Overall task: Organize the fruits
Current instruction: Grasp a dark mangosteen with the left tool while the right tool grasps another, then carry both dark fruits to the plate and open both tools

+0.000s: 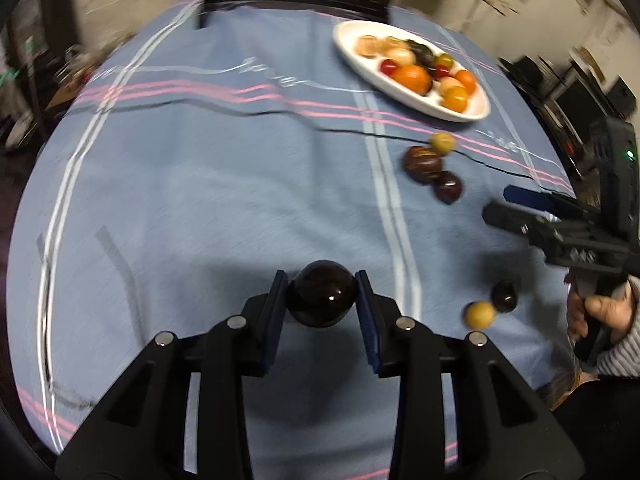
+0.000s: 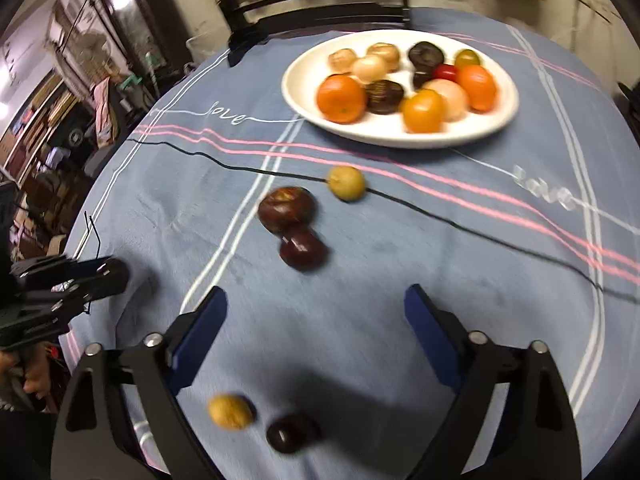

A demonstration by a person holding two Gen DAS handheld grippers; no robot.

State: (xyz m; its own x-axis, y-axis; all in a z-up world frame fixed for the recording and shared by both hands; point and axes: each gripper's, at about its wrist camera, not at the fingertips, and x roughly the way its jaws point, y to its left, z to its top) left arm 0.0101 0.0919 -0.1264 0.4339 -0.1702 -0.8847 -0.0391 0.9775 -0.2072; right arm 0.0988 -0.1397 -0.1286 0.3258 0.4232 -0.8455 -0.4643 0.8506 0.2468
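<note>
**Dark fruit held over the table, plate at the far edge**

Near the front edge of the round table [image 1: 208,184], the left gripper [image 1: 322,300] has its two blue pads pressed on both sides of a dark round fruit [image 1: 321,299], so the jaws are closed on it. This fruit looks glossy and almost black. Whether it touches the blue cloth [image 2: 400,280] under it, I cannot tell.

At the far right part of the table, close to the edge, a white plate [image 2: 400,136] carries many fruits: orange ones, pale ones, dark ones and one small red one. A black chair [image 2: 320,0] stands behind the table there.

Between the plate and the front edge, three loose fruits lie on the cloth. A small yellow fruit [image 2: 346,183] sits on a thin black line of the cloth pattern. Just beside it, a large brown fruit [image 2: 286,208] touches a dark red fruit [image 2: 303,249].

The right gripper [image 2: 316,320] hangs above the cloth with its jaws spread wide and nothing between them. Close to the front edge, below this gripper, another yellow fruit [image 2: 231,412] lies next to a small dark fruit [image 2: 289,434]; both are blurred. In the left wrist view, the same pair is seen on the right side, near the person's right hand [image 1: 600,312] that grips the handle.
</note>
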